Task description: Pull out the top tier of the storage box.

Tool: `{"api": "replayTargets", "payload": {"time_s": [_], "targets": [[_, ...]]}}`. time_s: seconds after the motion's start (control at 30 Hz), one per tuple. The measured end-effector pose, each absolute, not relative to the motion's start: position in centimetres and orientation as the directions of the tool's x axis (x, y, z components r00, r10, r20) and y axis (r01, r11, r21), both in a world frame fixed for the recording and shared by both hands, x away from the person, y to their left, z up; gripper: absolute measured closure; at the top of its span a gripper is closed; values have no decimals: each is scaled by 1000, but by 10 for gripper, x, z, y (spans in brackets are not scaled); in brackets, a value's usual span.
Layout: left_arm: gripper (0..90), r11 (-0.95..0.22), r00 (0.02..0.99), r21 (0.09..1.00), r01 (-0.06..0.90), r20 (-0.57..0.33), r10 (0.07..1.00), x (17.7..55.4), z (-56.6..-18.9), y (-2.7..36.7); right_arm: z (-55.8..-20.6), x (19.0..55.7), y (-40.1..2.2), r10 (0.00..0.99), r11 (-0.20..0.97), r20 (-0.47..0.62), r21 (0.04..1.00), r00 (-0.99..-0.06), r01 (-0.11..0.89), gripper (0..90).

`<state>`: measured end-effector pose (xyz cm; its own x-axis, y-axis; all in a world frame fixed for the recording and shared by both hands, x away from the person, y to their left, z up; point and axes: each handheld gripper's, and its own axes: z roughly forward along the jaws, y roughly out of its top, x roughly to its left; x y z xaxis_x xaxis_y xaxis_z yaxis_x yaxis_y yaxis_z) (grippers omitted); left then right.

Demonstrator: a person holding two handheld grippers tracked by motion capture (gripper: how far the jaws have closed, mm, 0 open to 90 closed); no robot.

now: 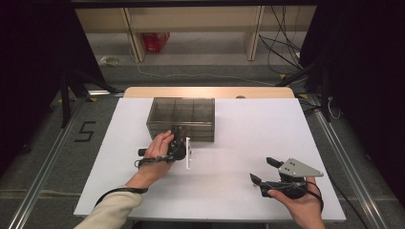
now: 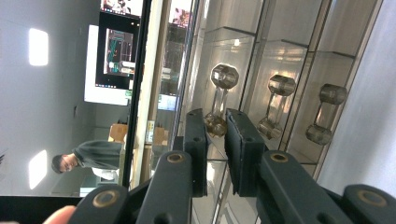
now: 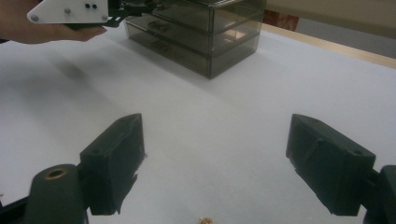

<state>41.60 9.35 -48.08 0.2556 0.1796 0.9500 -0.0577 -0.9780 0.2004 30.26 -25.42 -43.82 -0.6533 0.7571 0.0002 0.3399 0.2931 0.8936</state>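
Note:
A smoky see-through drawer box with three stacked drawers stands at the middle back of the white table. My left gripper is turned on its side against the box's front. In the left gripper view its jaws are shut on one end of the clear handle of the top drawer. Two more handles lie beside it. Near the front right of the table my right gripper is open with nothing between its jaws, well away from the box.
A tiny gold-coloured item lies on the table just in front of the right gripper. The left gripper's white plate and a hand show in the right gripper view. Behind the table are cables and a red bag on the floor.

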Motion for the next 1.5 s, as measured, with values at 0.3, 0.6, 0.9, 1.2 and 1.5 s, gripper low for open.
{"api": "replayTargets", "payload": {"time_s": [0.3, 0.6, 0.9, 1.2, 1.5], "targets": [[792, -979, 258, 196, -55, 950, 176, 416, -481, 93, -438, 302, -254, 756, 292, 1, 894, -654, 339, 202], [793, -979, 254, 196, -62, 951, 174, 415, -481, 94, -438, 302, -254, 756, 292, 3, 894, -655, 341, 202], [796, -980, 249, 190, -62, 954, 170, 414, -482, 94, -438, 303, -254, 754, 295, 0, 894, -657, 339, 202], [796, -981, 248, 184, -65, 955, 163, 411, -482, 94, -438, 303, -254, 754, 296, -1, 893, -657, 338, 202], [796, -980, 245, 183, -71, 956, 161, 409, -482, 94, -438, 303, -254, 752, 298, -3, 893, -659, 336, 202]]}}
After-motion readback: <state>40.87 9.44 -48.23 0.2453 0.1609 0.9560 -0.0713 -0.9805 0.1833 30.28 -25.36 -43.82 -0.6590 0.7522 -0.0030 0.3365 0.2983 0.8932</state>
